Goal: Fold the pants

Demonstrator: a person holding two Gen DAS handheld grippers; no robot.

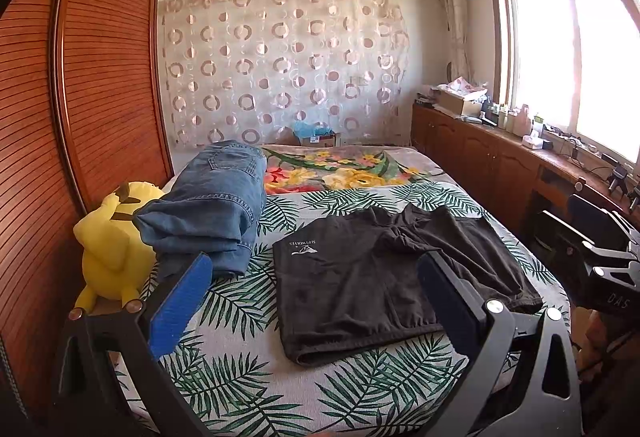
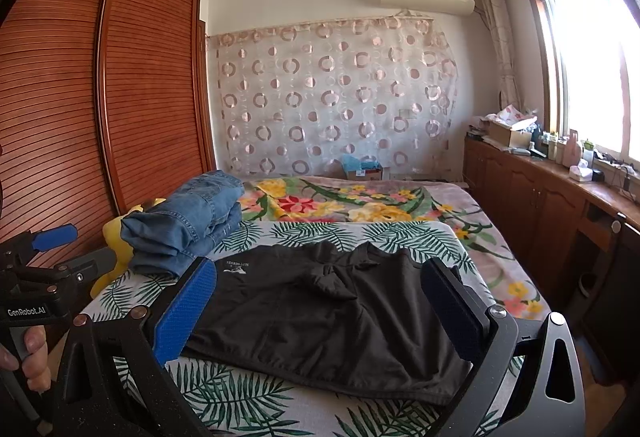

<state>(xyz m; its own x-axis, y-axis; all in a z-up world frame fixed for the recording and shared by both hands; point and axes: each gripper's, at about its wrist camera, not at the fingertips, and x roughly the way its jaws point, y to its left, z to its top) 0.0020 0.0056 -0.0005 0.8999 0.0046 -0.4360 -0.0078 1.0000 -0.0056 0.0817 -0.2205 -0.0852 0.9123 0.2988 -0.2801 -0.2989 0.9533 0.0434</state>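
Black shorts [image 1: 384,277] with a small white logo lie on the leaf-print bed cover [image 1: 240,377], folded over, with a rumpled part at the far side. They also show in the right wrist view [image 2: 320,313]. My left gripper [image 1: 316,289] is open and empty, held above the near edge of the shorts. My right gripper [image 2: 320,301] is open and empty, above the shorts' near edge. The left gripper also shows at the left of the right wrist view [image 2: 56,237], and the right gripper's body at the right edge of the left wrist view.
Folded blue jeans [image 1: 212,209] lie at the left on the bed, next to a yellow plush toy [image 1: 112,249]. A floral blanket [image 1: 336,165] covers the far bed. A wooden wardrobe [image 1: 80,97] stands left; a cluttered low cabinet [image 1: 500,153] runs along the window at right.
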